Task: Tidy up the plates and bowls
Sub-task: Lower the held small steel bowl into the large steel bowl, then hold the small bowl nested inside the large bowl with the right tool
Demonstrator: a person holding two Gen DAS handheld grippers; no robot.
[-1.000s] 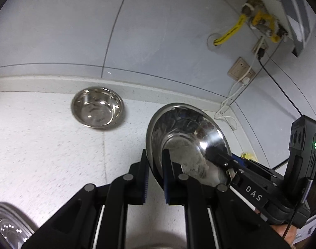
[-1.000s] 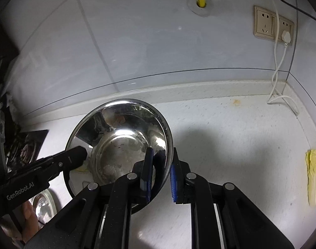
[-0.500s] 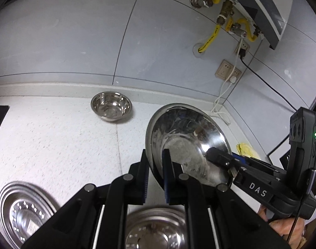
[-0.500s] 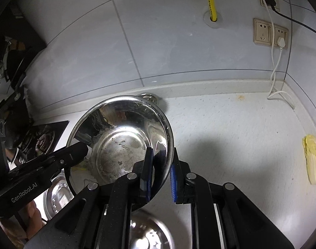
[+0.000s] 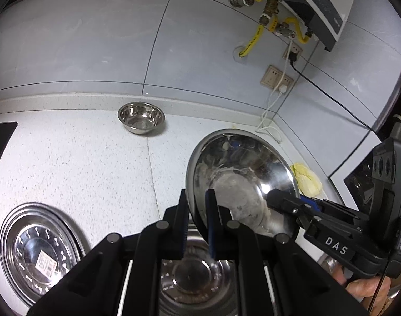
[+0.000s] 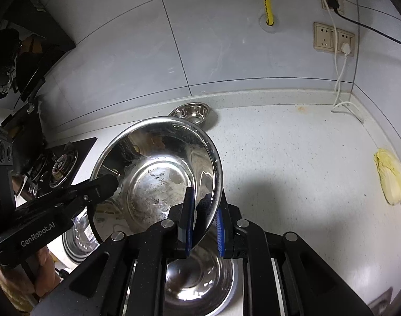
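A large steel bowl point(image 5: 242, 184) point(image 6: 158, 173) hangs tilted above the counter, pinched by both grippers. My left gripper point(image 5: 198, 218) is shut on its left rim. My right gripper point(image 6: 203, 223) is shut on its right rim and shows in the left wrist view point(image 5: 292, 205). The left gripper shows in the right wrist view point(image 6: 105, 184). A small steel bowl point(image 5: 141, 118) point(image 6: 192, 112) sits by the back wall. A perforated steel plate point(image 5: 40, 252) lies at the lower left. Another steel dish point(image 5: 192, 271) point(image 6: 200, 279) lies under the held bowl.
A yellow cloth point(image 5: 305, 179) point(image 6: 392, 176) lies on the speckled counter point(image 5: 69, 163) at the right. A gas stove point(image 6: 61, 166) stands at the left. Sockets and a white cable point(image 6: 340, 79) are on the tiled wall.
Both grippers have pulled back and up with the large bowl. The small bowl looks farther away, and the plate and the dish under the bowl have come into view.
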